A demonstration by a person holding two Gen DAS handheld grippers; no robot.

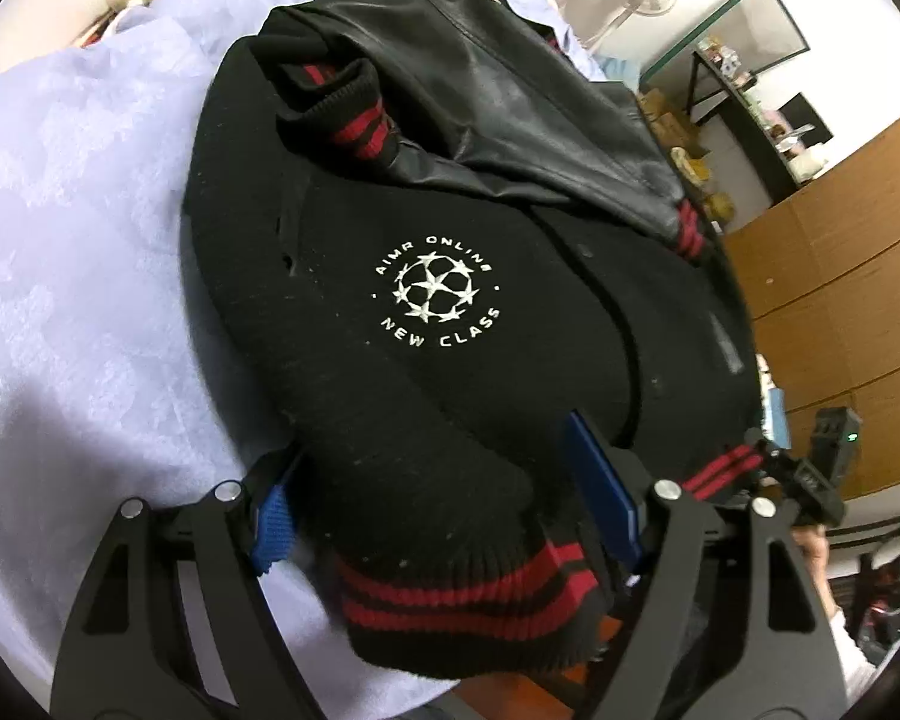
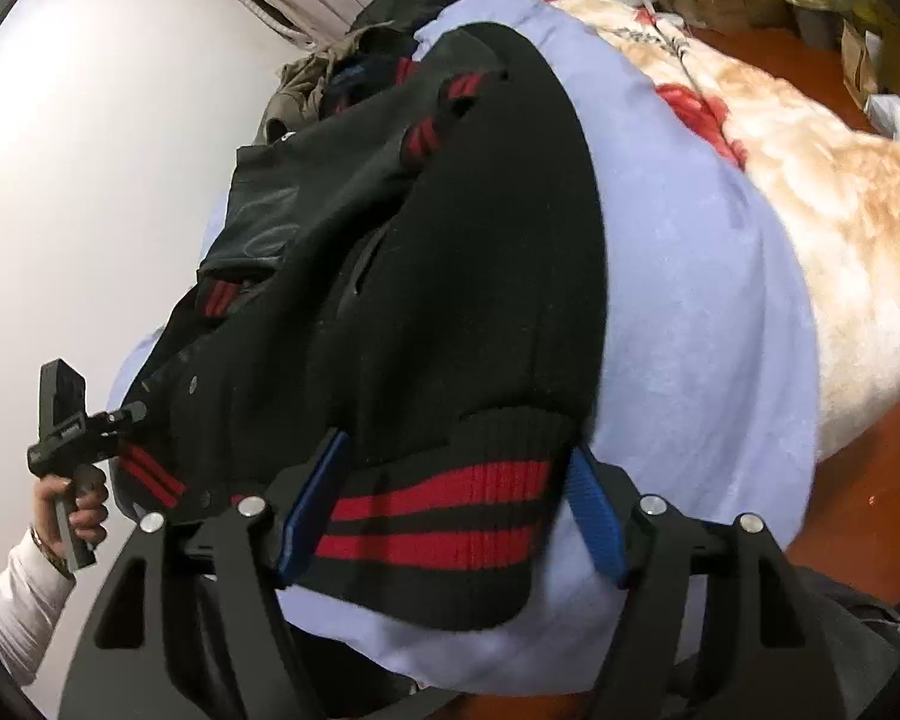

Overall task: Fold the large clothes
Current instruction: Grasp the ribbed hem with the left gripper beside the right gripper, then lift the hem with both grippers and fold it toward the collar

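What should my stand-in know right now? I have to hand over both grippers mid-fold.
Left gripper: open, jaws astride one corner of the jacket's striped hem.
Right gripper: open, astride the other hem corner.
Jacket lies on the lilac blanket, leather sleeves already folded across the body.
Left to do: grip the hem and fold it up toward the collar.

Black varsity jacket (image 1: 450, 312) lies flat on a lavender blanket. Leather sleeves folded across its chest. Hem ribbing carries 2 red stripes.
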